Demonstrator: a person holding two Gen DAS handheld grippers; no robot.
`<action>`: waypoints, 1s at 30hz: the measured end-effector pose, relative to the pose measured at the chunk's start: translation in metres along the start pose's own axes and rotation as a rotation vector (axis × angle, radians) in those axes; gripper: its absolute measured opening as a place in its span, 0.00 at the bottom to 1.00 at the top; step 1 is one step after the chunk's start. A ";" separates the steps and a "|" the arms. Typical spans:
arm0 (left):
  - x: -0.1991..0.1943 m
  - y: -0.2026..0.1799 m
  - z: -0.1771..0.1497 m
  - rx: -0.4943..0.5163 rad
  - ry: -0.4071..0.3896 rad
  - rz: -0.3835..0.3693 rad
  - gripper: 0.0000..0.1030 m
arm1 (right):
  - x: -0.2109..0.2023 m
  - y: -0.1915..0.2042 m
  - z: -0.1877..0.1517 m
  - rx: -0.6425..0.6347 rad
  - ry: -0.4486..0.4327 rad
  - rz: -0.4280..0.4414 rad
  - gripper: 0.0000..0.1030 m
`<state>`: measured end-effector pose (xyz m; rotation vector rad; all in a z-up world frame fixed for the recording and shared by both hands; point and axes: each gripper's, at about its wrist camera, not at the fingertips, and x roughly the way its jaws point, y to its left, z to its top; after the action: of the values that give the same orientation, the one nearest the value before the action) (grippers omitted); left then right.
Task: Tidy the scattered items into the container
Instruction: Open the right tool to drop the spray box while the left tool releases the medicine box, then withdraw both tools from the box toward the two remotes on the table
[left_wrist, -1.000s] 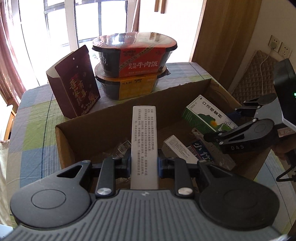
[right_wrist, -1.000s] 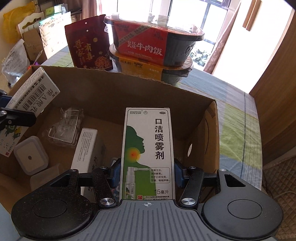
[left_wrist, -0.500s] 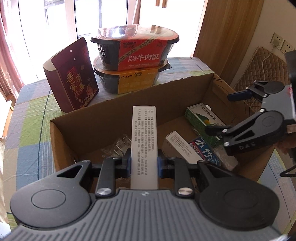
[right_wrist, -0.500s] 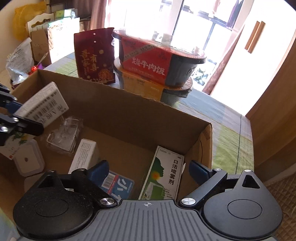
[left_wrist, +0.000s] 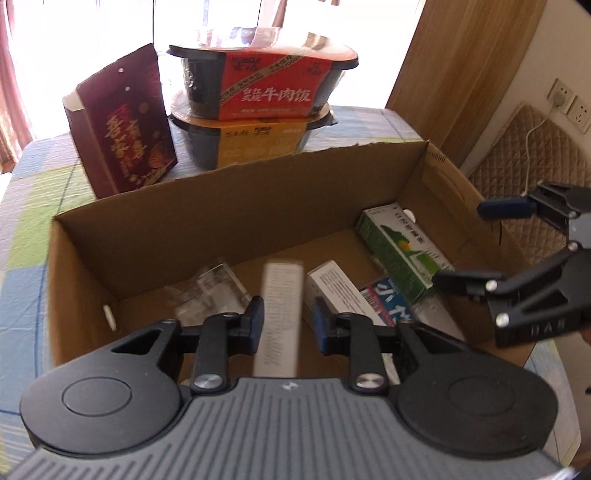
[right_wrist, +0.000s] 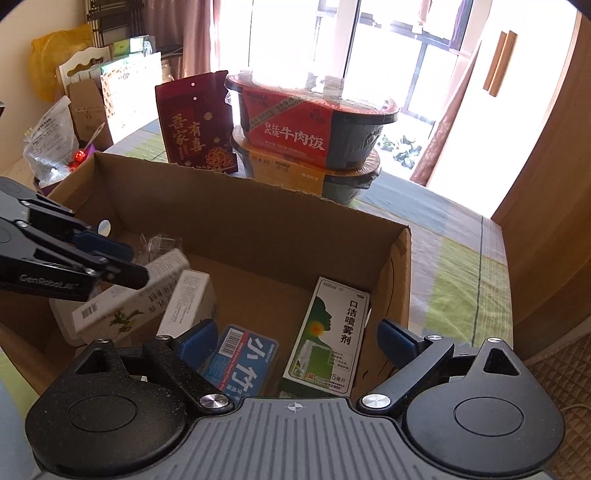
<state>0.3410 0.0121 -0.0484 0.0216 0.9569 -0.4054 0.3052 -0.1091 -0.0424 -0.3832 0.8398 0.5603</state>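
Two views differed: only my right camera showed the white box's (right_wrist: 122, 314) barcode. Both my left gripper (left_wrist: 286, 325) and right gripper (right_wrist: 295, 341) hovered over the cardboard box (left_wrist: 236, 206), released.

Our left claw (left_wrist: 284, 326) has opened and released the narrow white printed carton (left_wrist: 279, 317), which now appears blurred between its fingers. Our right claw (right_wrist: 297, 341) has drawn back from the green-and-white spray carton (right_wrist: 327, 334).

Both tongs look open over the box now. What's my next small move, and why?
Probably lift the left tongs straight up out of the cardboard box. They are open, the blurred white carton sits loose between them over the box floor, and the right tongs are open too, with the green spray box lying inside.
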 end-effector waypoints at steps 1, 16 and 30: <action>0.001 -0.001 0.000 -0.001 0.000 0.003 0.31 | -0.001 0.000 -0.001 0.000 -0.001 0.001 0.95; -0.040 0.007 -0.014 0.055 -0.019 -0.008 0.31 | -0.023 0.001 -0.016 0.017 -0.015 0.041 0.95; -0.122 0.019 -0.069 0.139 -0.123 -0.106 0.31 | -0.080 -0.011 -0.042 0.129 -0.131 0.121 0.95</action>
<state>0.2306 0.0827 0.0057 0.0720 0.8096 -0.5641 0.2444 -0.1650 -0.0047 -0.1768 0.7720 0.6333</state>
